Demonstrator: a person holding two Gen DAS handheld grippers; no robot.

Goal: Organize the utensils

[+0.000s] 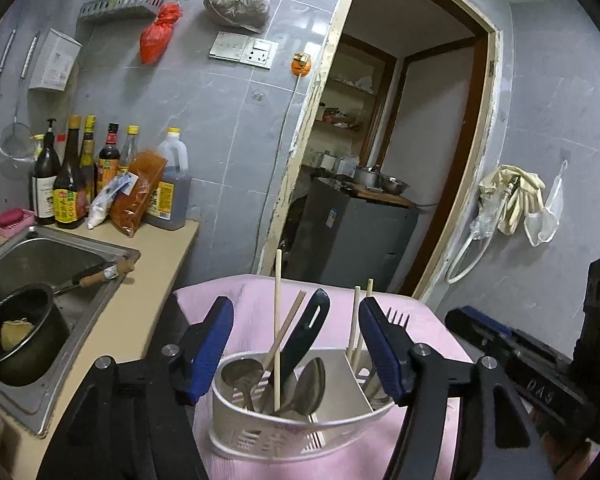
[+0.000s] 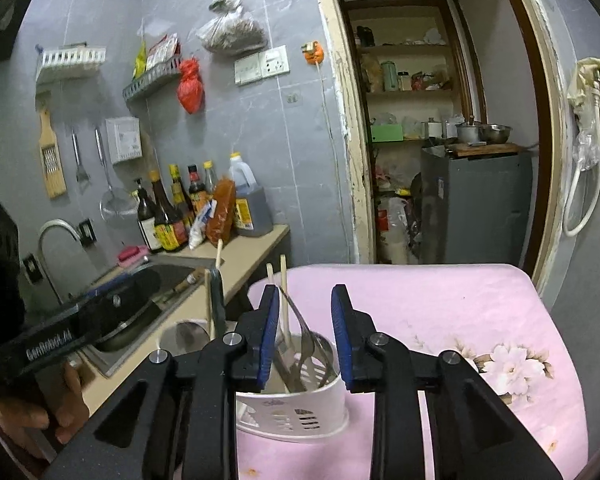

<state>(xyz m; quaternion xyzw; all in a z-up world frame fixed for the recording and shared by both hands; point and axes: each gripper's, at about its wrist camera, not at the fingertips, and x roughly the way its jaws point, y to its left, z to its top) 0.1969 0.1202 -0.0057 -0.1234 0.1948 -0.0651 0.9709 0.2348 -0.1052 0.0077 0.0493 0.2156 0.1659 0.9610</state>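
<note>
A white plastic utensil holder [image 1: 292,408] stands on a pink flowered cloth [image 2: 440,312]. Its left compartment holds two spoons [image 1: 312,380], a black spatula handle [image 1: 306,336] and chopsticks [image 1: 277,320]. The right compartment holds a fork [image 1: 398,316] and two more chopsticks [image 1: 356,320]. My left gripper [image 1: 295,304] hangs open just in front of the holder, its blue pads wide apart and touching nothing. My right gripper [image 2: 305,292] is open by a narrower gap over the right compartment [image 2: 296,412]. The fork and a chopstick [image 2: 284,300] stand loose behind that gap, close to the left pad.
A steel sink [image 1: 40,248] with a dark pot [image 1: 16,332] lies to the left, along a beige counter with sauce bottles [image 1: 80,176]. Behind the table is a doorway to a pantry. A person's hand [image 2: 40,412] holds the left gripper body.
</note>
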